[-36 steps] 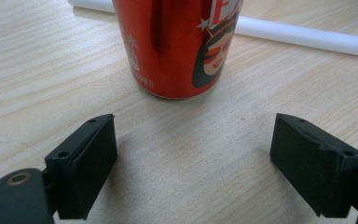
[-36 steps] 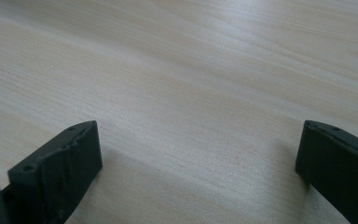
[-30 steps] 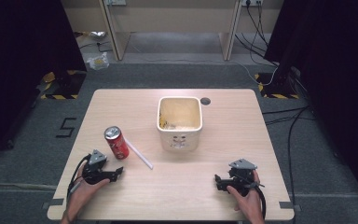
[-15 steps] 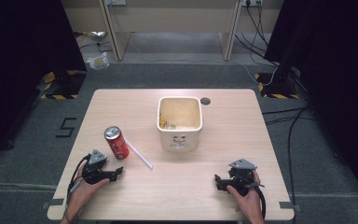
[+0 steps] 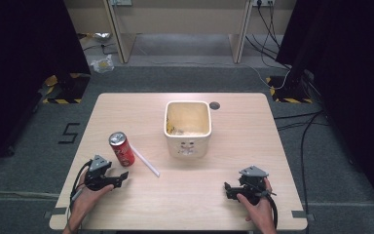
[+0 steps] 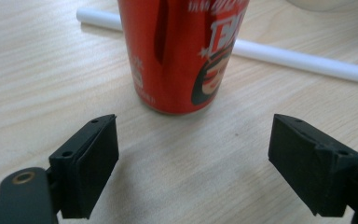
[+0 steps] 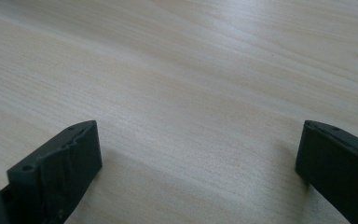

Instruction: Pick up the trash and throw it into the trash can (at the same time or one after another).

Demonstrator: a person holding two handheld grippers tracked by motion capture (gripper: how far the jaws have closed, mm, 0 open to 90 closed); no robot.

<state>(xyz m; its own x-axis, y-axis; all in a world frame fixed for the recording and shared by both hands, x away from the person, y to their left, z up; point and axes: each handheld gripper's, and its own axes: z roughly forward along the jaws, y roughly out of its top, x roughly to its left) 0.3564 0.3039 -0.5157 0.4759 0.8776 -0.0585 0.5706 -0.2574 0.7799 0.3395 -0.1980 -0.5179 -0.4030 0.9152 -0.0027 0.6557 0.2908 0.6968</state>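
High view shows nothing has shifted over the last second: the left claw (image 5: 119, 176) still rests on the pale wooden desk (image 5: 141, 105), jaws wide, just short of the upright red aluminium drink can (image 5: 121, 148), so the grasp hasn't begun. The right claw (image 5: 228, 190) idles, jaws wide. Close up, the can (image 6: 182, 51) shows white lettering and a cartoon face, with a white plastic straw (image 6: 303, 60) behind.

Red can (image 6: 184, 51) with white lettering, white straw (image 6: 303, 59), cream bin (image 5: 187, 127), pale wood-grain table (image 5: 253, 131).
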